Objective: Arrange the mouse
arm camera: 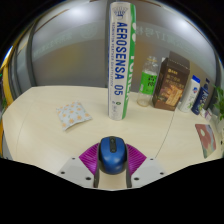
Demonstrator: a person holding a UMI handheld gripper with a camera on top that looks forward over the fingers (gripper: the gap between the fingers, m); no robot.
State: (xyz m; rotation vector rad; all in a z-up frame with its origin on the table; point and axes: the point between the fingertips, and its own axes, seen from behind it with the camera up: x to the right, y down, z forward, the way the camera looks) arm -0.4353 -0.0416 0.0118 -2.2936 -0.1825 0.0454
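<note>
A blue and black computer mouse (112, 154) sits between my gripper's (112, 150) two fingers, its nose pointing away from me over the cream table (60, 140). The purple pads (91, 158) press against both of its sides with no gap showing. I cannot tell whether the mouse rests on the table or is lifted just above it. Its rear end is hidden by the gripper body.
A tall white and green shuttlecock tube (120, 50) stands upright beyond the mouse. A small patterned packet (72, 116) lies to the left. A brown box (172, 82) and several bottles (195, 95) crowd the far right. A thin white cable (176, 118) runs across the right side.
</note>
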